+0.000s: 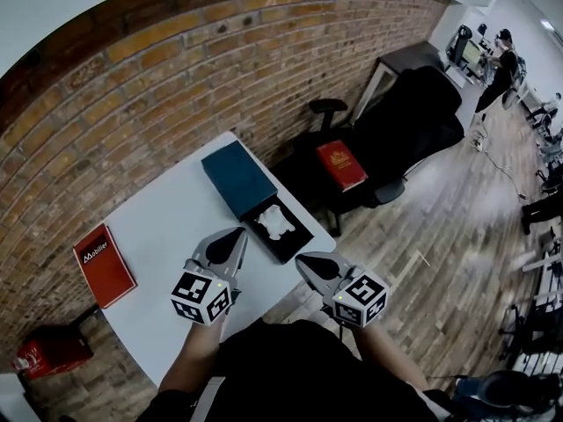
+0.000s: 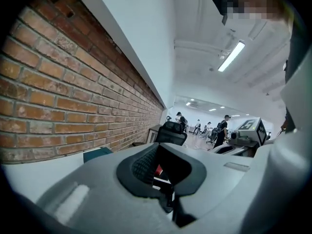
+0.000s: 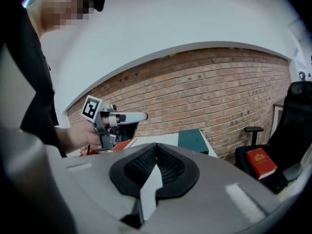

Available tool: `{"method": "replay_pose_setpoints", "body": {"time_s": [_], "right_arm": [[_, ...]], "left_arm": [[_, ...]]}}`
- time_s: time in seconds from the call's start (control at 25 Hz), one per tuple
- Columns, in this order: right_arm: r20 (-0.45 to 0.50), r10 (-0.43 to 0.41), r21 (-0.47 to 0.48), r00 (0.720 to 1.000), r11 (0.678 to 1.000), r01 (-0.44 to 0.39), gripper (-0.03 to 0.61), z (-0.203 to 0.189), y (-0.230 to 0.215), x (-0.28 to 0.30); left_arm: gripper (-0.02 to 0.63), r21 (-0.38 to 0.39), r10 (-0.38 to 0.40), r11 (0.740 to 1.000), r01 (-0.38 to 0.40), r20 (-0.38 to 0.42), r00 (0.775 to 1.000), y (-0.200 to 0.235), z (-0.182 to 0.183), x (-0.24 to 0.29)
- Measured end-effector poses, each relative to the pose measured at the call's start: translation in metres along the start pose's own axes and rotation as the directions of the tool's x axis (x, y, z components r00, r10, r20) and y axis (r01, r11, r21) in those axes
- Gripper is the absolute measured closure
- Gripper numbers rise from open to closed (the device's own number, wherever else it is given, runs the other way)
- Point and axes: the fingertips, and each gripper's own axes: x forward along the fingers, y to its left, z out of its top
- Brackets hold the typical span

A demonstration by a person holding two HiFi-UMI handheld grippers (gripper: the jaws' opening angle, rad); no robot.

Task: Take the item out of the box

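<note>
Holds left gripper point(image 1: 230, 246) and right gripper point(image 1: 315, 266), both pressed together and empty, at lower centre just below the open box point(image 1: 295, 246) with white item point(image 1: 278, 224) inside

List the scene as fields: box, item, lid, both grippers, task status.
box: black, open, on the table near its edge
item: white, inside the box
lid: teal, flat beside the box
left gripper: jaws shut, empty, over the table short of the box
right gripper: jaws shut, empty, at the table's edge
status: item not yet touched
</note>
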Motion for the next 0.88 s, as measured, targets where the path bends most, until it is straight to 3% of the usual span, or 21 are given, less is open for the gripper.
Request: {"method": "replay_pose_setpoints", "body": {"time_s": [0.36,0.6,0.88], "right_arm": [[-0.093,0.201,-0.021,0.975,0.979,-0.204,0.577,-0.003,-0.029,0.061],[-0.132,0.350,-0.024,0.927,0.934,-0.356,0.577,0.001,-0.064,0.054],[-0.159,0.382,-0.004,0.910,0.922,-0.388,0.577,-0.005,-0.124,0.024]], "left_arm": [[0.607,-0.012,0.095,0.995,-0.095,-0.044,0.995,0.037,-0.008,0.049],[0.607,-0.028,0.212,0.977,-0.213,-0.020,0.977,0.032,0.007,0.084],[0.607,-0.029,0.283,0.959,-0.283,-0.021,0.959,0.004,0.007,0.118]]}}
